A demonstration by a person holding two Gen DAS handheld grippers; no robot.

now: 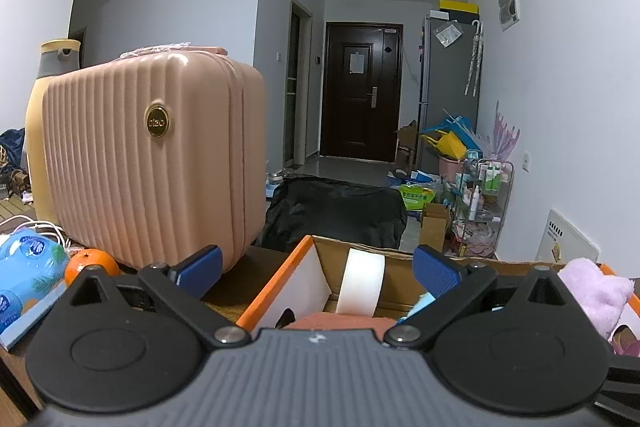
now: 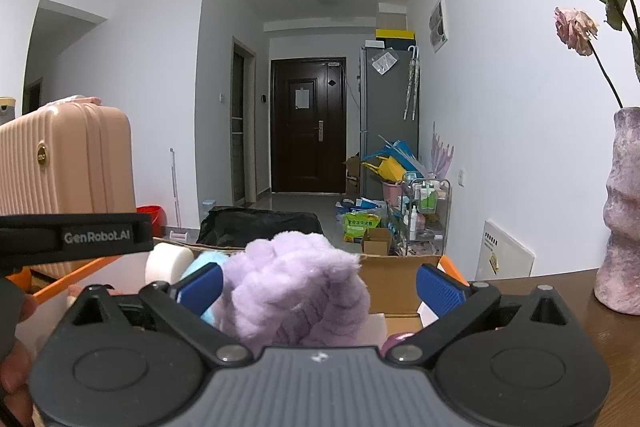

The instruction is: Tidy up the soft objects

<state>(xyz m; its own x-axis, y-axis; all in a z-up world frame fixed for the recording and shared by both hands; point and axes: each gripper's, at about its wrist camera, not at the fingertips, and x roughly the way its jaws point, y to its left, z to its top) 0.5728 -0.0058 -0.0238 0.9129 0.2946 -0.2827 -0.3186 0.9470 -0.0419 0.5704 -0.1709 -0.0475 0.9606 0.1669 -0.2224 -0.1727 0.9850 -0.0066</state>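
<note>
Nearest the right wrist camera, the right gripper (image 2: 318, 285) stands wide, its blue pads well apart, with the lilac plush knot (image 2: 294, 287) between them; the pads do not press on it, though its left side lies close against the left pad. The plush sits in the open cardboard box (image 2: 394, 269) with the orange rim, and everything below is placed from that box. The left gripper (image 1: 316, 269) is also wide and holds nothing, hanging over the box's left half above a reddish soft thing (image 1: 340, 321) whose shape is mostly hidden by the gripper body. Inside the box, toward its far wall, a white roll (image 1: 362, 281) stands on edge, and a pale blue soft item (image 2: 208, 261) lies between it and the plush. The plush looks light, loose and very compressible, so it should squash and cling rather than slip; a hold across its thick middle would likely be surer than on a stray loop, which could unravel or drag. To the left of the box on the counter (image 1: 228, 287) stands a pink ribbed suitcase (image 1: 156, 163), with an orange (image 1: 92, 265) and a blue wipes pack (image 1: 28, 267) at its foot. Right of the box stands a mottled pink vase (image 2: 622, 211) of dried roses. Beyond the box lie a black bag (image 1: 336, 211) on the floor and a dark door (image 1: 362, 91)
</note>
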